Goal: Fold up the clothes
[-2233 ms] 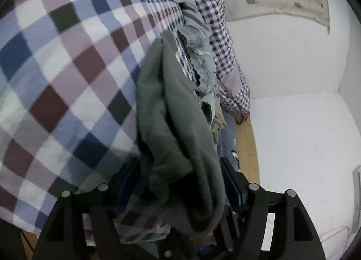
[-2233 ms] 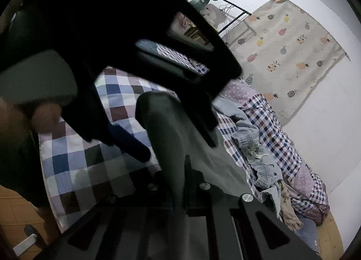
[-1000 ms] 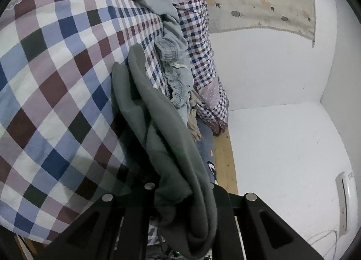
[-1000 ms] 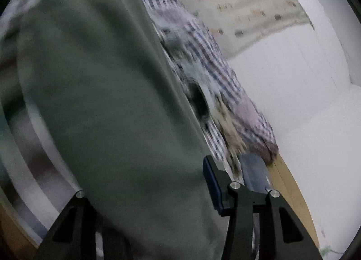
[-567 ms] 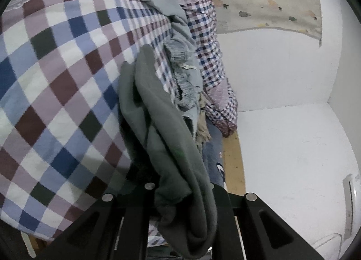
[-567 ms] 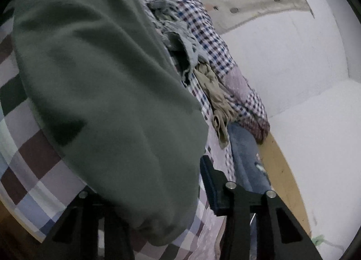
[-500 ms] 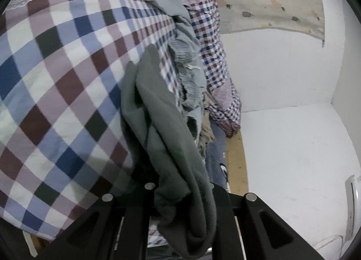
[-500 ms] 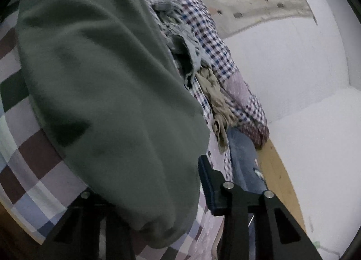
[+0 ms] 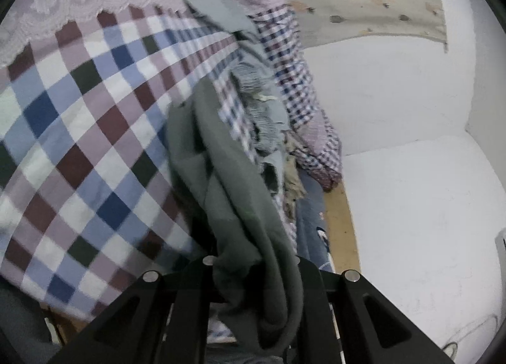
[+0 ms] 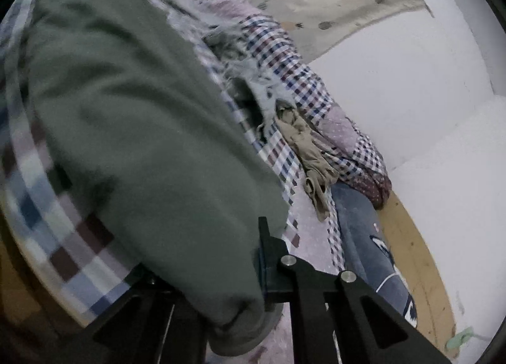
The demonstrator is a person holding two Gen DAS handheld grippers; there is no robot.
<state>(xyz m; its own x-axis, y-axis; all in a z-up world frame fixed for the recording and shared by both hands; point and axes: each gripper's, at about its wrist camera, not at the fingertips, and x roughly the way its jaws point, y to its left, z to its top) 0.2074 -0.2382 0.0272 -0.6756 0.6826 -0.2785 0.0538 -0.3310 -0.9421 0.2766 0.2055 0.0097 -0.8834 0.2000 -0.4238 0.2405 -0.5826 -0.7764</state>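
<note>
We have the grey-green garment (image 9: 240, 206) pinched at two places: the left gripper (image 9: 253, 272) is clamped tight on a bunched, rope-like fold of it, and the right gripper (image 10: 221, 272) is closing its jaws with a broad, smooth fold of the same cloth between them, the pads seemingly pressing on it, though the fabric drapes over one finger and we cannot see that side. The garment lies partly on the checked bedspread (image 9: 79, 142), running from our grippers at the near edge away toward the far side of the bed, so most of its weight is on the bed rather than hanging. Just to its right sits a heap of other clothes (image 9: 265, 117), pale blue, striped and tan pieces tangled against a small-check quilt (image 9: 303, 101), with a pair of jeans (image 10: 363, 231) hanging off the bed's right edge above the wooden floor (image 10: 414, 250). As we see it, the main risk is the left hold: that fold is twisted, so spreading the cloth could carry the twist into the fold and leave it crooked. The right grip may have caught more than one layer, which would drag hidden fabric along. And the garment's far end lies close to the heap, so a lift could snag a loose piece and pull it with us.
</note>
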